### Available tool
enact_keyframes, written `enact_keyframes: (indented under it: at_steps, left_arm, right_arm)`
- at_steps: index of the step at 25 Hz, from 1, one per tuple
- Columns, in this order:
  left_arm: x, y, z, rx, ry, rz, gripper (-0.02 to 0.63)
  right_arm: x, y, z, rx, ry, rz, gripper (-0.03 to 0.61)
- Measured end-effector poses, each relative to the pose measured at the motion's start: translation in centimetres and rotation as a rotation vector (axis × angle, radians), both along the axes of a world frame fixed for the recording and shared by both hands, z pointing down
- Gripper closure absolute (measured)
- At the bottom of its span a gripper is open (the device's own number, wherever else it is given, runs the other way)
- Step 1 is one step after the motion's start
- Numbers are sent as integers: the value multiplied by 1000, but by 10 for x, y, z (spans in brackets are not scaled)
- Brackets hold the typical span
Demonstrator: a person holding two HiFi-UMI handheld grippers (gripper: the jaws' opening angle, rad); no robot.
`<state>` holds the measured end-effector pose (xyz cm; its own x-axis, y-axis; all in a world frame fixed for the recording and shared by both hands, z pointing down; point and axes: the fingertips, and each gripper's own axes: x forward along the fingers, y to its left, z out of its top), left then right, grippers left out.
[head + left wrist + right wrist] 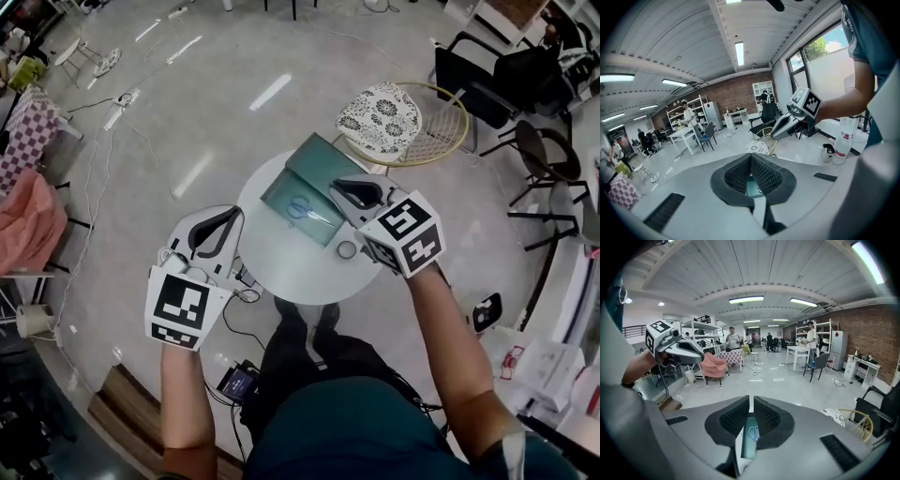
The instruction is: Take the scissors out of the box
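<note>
At the left, the left hand-held gripper (pixel 230 220) hangs beside the near-left edge of the round white table (pixel 281 262), off the tabletop. In the left gripper view its black ribbed jaws meet at the tips and hold nothing. A sliver of teal shows in the gap behind them. On the middle of the table stands the shallow rectangular teal-green box (pixel 279 193), open, with its matching lid (pixel 328 159) lying on the far side. The blue-handled scissors (pixel 305 208) lie flat on the floor of the box, toward its right half, touched by neither tool. Just off the box's near right corner a small grey ring (pixel 347 249), perhaps a roll of tape, lies on the tabletop. The right hand-held gripper (pixel 345 189) hovers above the right end of the box, pointing left over it. In the right gripper view its jaws stand a narrow slit apart, empty, and the scissors (pixel 753 432) and the box floor (pixel 749 452) show below through that slit. Beyond the table, to the right, stands a gold wire chair (pixel 441 131) with a black-and-white patterned cushion (pixel 380 117).
</note>
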<state>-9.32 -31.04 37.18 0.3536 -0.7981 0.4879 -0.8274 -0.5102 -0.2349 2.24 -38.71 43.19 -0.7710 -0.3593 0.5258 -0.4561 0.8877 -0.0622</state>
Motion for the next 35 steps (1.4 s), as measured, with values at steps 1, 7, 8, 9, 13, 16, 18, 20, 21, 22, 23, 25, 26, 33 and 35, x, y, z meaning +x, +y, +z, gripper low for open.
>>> enact_keyframes:
  at_steps: [1, 7, 8, 9, 13, 16, 18, 20, 21, 22, 23, 25, 26, 33, 35]
  left_arm:
    - [-3, -3, 7, -8, 4, 3, 595]
    - [-20, -18, 50, -55, 37, 2, 595]
    - [-23, -21, 57, -63, 43, 0, 595]
    - [-27, -23, 64, -70, 49, -2, 595]
    - [-40, -32, 92, -96, 68, -8, 595]
    - [-50, -37, 111, -115, 85, -12, 595]
    - [-56, -40, 122, -128, 96, -14, 595]
    - [-62, -45, 134, -139, 108, -16, 595]
    - [-66, -47, 141, -145, 114, -18, 595]
    - [-68, -49, 148, -151, 120, -20, 595]
    - [-71, -50, 155, -157, 126, -23, 595]
    - [-77, -52, 168, -169, 135, -27, 595]
    - [-79, -54, 175, -175, 139, -30, 595]
    - [-100, -63, 215, -214, 173, -42, 595]
    - [-108, -65, 225, -223, 183, -47, 595]
  right_arm:
    - [-5, -3, 9, -9, 8, -3, 538]
    - [-33, -19, 61, -70, 52, -18, 538]
    - [-38, -21, 69, -80, 58, -21, 538]
    - [-42, -24, 78, -90, 64, -24, 538]
    - [-58, -34, 116, -123, 103, -28, 537]
    - [-69, -39, 143, -142, 134, -41, 537]
    - [-76, -42, 160, -158, 153, -47, 537]
    - [-83, -45, 177, -178, 169, -52, 537]
    - [-86, -46, 186, -190, 178, -56, 537]
    - [-88, -47, 196, -202, 189, -60, 537]
    - [-90, -48, 206, -213, 199, -64, 537]
    - [-95, -48, 225, -233, 219, -73, 537]
    - [-97, -48, 234, -244, 229, -77, 537]
    - [-113, -55, 292, -289, 309, -94, 460]
    - [-118, -57, 308, -298, 337, -100, 460]
